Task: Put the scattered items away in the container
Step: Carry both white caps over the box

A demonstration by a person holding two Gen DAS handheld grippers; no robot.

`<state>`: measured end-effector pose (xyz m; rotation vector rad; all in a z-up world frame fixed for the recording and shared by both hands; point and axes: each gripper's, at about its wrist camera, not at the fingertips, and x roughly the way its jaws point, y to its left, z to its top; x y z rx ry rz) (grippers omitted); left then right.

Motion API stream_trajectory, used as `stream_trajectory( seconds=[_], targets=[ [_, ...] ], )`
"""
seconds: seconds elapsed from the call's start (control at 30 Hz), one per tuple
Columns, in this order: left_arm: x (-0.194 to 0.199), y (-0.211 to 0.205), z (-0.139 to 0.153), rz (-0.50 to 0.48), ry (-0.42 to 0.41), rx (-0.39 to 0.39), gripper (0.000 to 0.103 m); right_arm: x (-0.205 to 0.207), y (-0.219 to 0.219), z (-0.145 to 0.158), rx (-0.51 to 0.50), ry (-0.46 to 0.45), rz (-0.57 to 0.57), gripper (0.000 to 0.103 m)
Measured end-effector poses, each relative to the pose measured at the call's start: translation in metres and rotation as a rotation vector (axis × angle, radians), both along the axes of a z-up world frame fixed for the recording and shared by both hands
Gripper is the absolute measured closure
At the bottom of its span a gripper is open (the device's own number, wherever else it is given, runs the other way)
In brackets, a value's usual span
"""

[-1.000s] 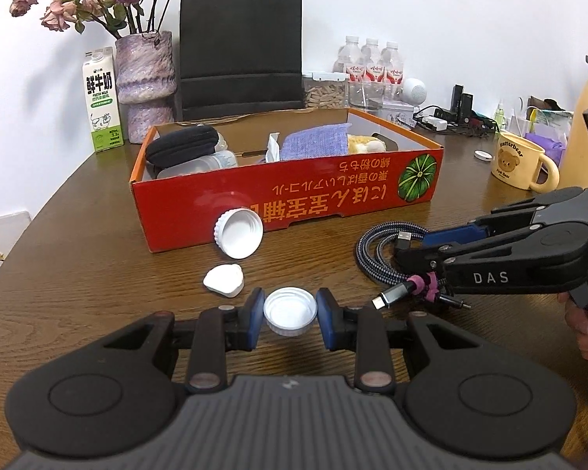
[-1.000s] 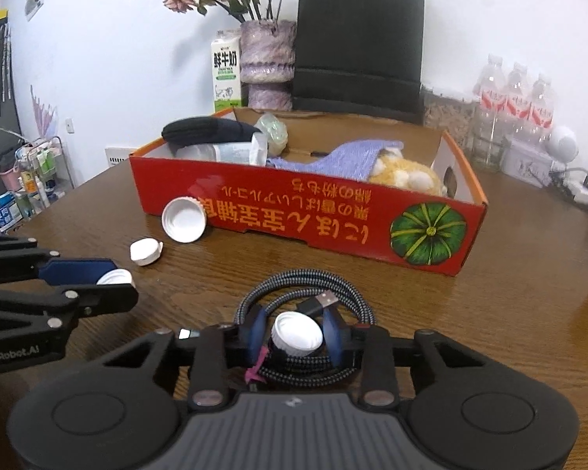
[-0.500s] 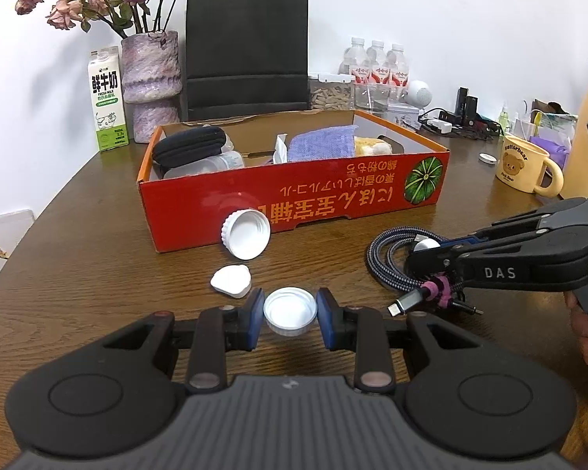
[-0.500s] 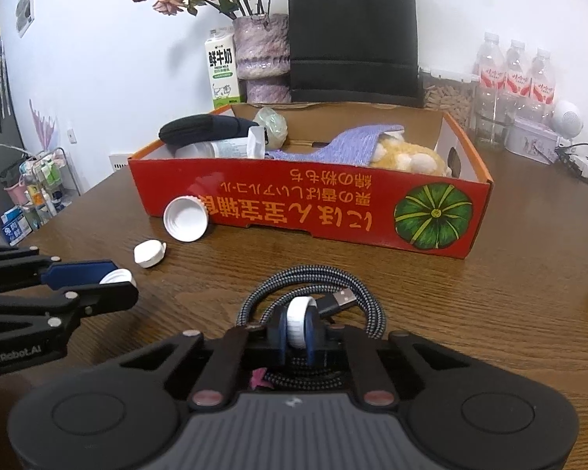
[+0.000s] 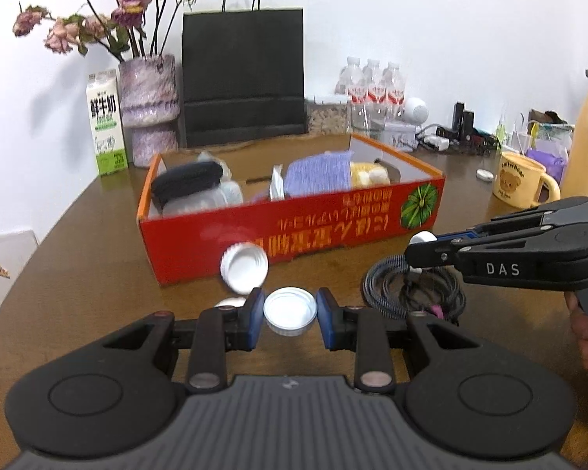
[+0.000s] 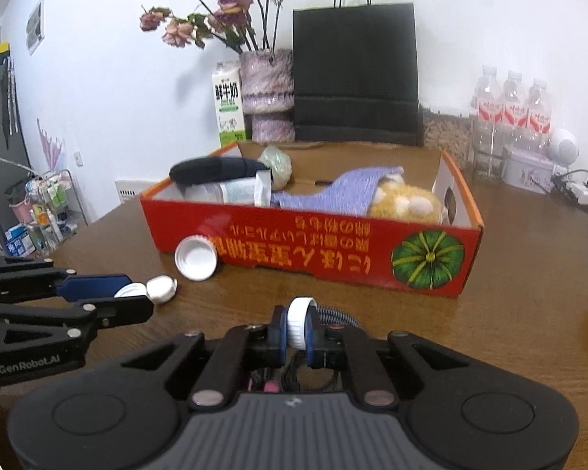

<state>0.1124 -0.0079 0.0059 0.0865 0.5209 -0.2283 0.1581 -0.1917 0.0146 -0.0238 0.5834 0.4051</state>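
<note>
A white cap (image 5: 290, 310) is pinched flat, open side up, in the left gripper (image 5: 290, 315), its blue pads pressed against the rim on either side. A second, smaller cap (image 6: 298, 323) is gripped on edge in the right gripper (image 6: 296, 329), whose pads are closed tight on its two faces. Both are held off the table (image 5: 78, 274), near the front of the red box (image 6: 333, 250) but not yet over it.

Part of the tidying looks done — the box already holds a black pouch (image 6: 215, 170), a clear bottle (image 6: 231, 192), a purple cloth (image 6: 349, 192) and a yellow plush (image 6: 407, 205), among other things.

Left outside are:
- a large cap (image 6: 196, 258) leaning against the near wall of the box, towards its left end;
- a small white lid (image 6: 161, 289) on the table just nearer than that cap, close beside the left gripper's tip;
- a coiled braided cable (image 5: 411, 290) on the table to the right, lying under the right gripper.

The task is judged roughly midway — the two held caps are still to be carried over the near wall and dropped in, and three loose items remain to be picked up afterwards. Whether the mug (image 5: 517, 184) and the things at the far right belong to the job cannot be told.
</note>
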Motion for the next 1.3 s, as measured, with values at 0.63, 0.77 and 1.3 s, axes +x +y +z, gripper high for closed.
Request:
stream_trajectory(
  seconds=[0.63, 0.77, 1.3],
  targets=[
    [0.069, -0.012, 0.056, 0.052, -0.144, -0.032, 0.074, 0.064, 0.003, 0.046, 0.077, -0.146, -0.074, 0.095],
    [0.091, -0.015, 0.064, 0.071, -0.157, -0.053, 0.074, 0.082, 0.005, 0.050, 0.089, -0.152, -0.085, 0.095],
    [0.154, -0.021, 0.031, 0.169, -0.150, -0.051, 0.074, 0.144, 0.014, 0.020, 0.044, -0.092, -0.114, 0.095]
  ],
)
